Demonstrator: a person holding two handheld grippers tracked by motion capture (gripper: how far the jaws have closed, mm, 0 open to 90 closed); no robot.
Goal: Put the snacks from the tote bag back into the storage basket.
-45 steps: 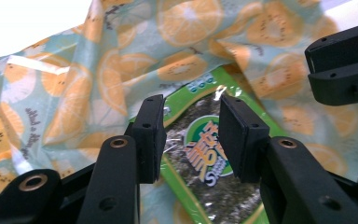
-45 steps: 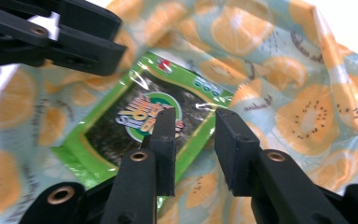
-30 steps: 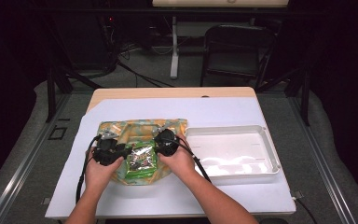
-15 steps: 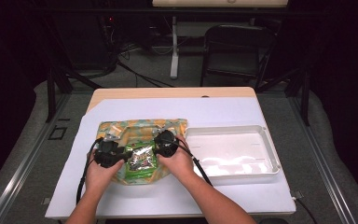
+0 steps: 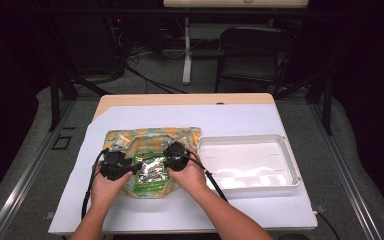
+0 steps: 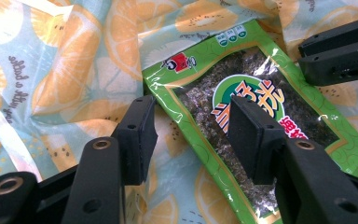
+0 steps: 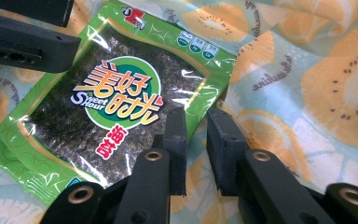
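From where I stand, the slip risk comes first. The green crinkly foil seaweed snack packet (image 5: 151, 174) lies flat on the fruit-printed plastic bag with orange and kiwi slices (image 5: 152, 136), and both skins are slick. A pinch that catches only the packet's thin sealed edge could let it slide out, or could gather a fold of the bag along with it and drag the bag across the white table sheet (image 5: 145, 117). The two grippers also work close together over the packet, so their jaws might knock.

The left gripper (image 6: 192, 129) is open: its jaws have just been spreading, and they straddle the packet's left edge, one pad (image 6: 140, 133) over the bag just beside the packet, the other pad (image 6: 249, 135) over the dark printed window. I see no squeeze on the foil.

The right gripper (image 7: 196, 140) has just been narrowing its jaws to a slim gap. They sit at the packet's right edge, just beside its corner, over the bag; whether any film is caught in that gap I cannot tell.

Taking the packet as the landmark: the bag spreads under and behind it, the hands (image 5: 111, 181) flank it on either side, and the shallow white plastic tray (image 5: 286, 150) sits well to its right, near the bag's edge.
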